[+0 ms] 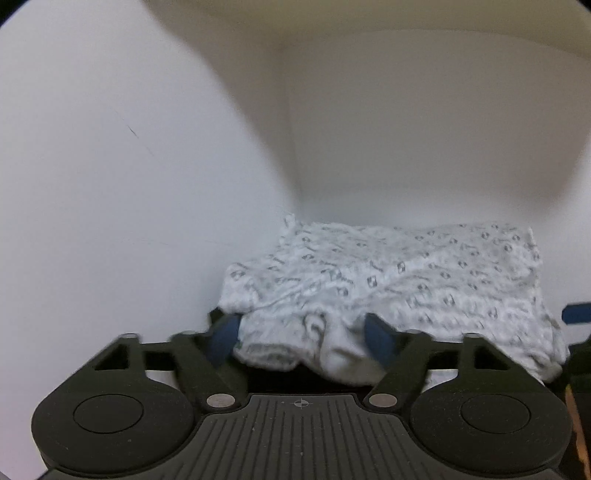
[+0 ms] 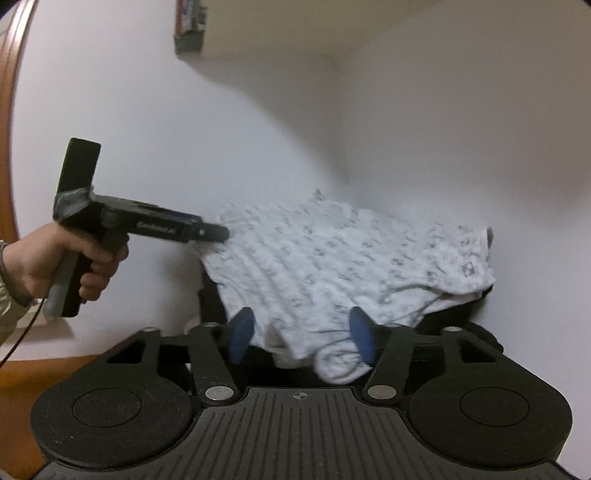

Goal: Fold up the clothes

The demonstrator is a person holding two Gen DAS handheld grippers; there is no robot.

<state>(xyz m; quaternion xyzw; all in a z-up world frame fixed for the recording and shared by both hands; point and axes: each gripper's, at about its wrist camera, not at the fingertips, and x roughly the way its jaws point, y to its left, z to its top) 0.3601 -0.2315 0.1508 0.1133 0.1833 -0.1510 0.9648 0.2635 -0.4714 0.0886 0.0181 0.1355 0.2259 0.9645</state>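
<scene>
A white garment with a small grey print (image 1: 406, 280) lies bunched on the white table, on top of something dark. In the left wrist view my left gripper (image 1: 303, 338) is open, its blue pads either side of the garment's near rolled edge. In the right wrist view the same garment (image 2: 351, 266) fills the middle. My right gripper (image 2: 301, 334) is open, its blue pads astride the near hem. The left gripper (image 2: 218, 233) also shows there from the side, held in a hand, its tip at the garment's left edge.
The white table (image 2: 147, 147) runs into a corner of white walls (image 1: 424, 129). A dark garment (image 2: 458, 314) lies under the white one. A wooden edge (image 2: 11, 110) shows at far left. A small dark box (image 2: 190, 33) hangs on the wall.
</scene>
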